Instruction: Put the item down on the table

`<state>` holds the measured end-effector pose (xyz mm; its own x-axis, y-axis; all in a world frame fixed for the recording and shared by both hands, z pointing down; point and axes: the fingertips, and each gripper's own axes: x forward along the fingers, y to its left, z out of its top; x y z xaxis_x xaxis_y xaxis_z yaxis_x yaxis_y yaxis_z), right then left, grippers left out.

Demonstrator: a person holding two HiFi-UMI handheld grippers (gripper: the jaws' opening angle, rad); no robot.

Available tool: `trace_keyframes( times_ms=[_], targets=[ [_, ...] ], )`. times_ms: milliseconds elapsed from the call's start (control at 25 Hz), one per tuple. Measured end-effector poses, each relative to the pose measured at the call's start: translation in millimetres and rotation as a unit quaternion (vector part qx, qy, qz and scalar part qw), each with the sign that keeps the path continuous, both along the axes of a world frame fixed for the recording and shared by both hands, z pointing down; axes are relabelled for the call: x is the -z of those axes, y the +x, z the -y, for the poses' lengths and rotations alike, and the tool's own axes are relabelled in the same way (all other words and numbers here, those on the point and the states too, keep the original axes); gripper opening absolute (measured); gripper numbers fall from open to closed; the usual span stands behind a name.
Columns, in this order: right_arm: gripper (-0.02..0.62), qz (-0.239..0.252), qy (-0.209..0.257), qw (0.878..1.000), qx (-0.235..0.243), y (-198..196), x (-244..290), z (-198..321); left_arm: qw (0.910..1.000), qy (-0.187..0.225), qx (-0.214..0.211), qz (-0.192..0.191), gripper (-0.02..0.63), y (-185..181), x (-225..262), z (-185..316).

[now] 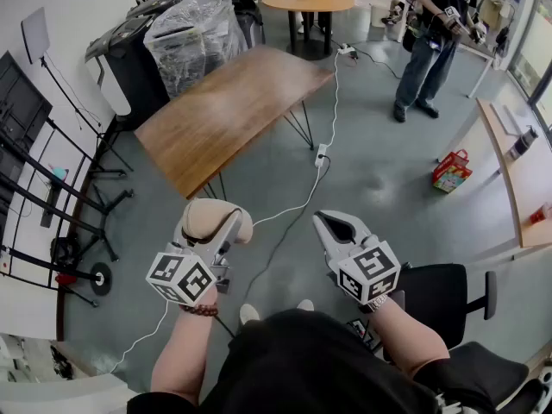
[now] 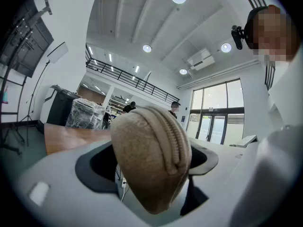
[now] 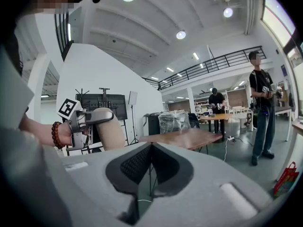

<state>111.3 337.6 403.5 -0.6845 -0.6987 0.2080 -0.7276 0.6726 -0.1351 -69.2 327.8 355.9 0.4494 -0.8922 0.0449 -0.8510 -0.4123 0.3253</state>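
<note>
Wooden desk [image 1: 233, 110]: rectangular brown top on thin black legs. It stands on a grey floor [image 1: 379, 201].

On the floor:
- A white cable [image 1: 335, 93] runs past the desk's right corner.
- A white power strip [image 1: 321, 153] lies just beside that corner's leg.
- A colourful bag [image 1: 451, 172] sits well off to the right.
- A black office chair [image 1: 442, 296] stands close in.

Round desk [image 1: 308, 0] at the far end carries a small dark object, kind unreadable. Light-wood desk [image 1: 516, 192] at the right edge carries a dark bottle [image 1: 523, 143].

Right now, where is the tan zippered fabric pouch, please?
The pouch is held in the left gripper, lower left in the head view, short of the brown wooden table.
</note>
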Motion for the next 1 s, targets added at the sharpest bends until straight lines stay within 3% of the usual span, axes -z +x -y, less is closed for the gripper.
trace_keyframes(
  times_ms=[360, 440, 840, 1000],
  targets=[
    [-0.009, 0.003, 0.020, 1.000, 0.022, -2, 9, 5, 0.9990, -0.007, -0.035, -0.025, 0.423, 24, -4, 23],
    [0.025, 0.001, 0.018, 0.999, 0.029, -5, 8, 4, 0.9985, -0.013, -0.044, -0.031, 0.424, 29, -8, 27],
    [0.060, -0.018, 0.006, 0.999, 0.043, -16, -2, 37, 0.9928, -0.042, -0.074, -0.085, 0.425, 34, -33, 76],
    [0.128, -0.023, -0.007, 0.997, 0.067, -25, -12, 57, 0.9878, -0.057, -0.086, -0.117, 0.423, 35, -43, 107]
  ],
)
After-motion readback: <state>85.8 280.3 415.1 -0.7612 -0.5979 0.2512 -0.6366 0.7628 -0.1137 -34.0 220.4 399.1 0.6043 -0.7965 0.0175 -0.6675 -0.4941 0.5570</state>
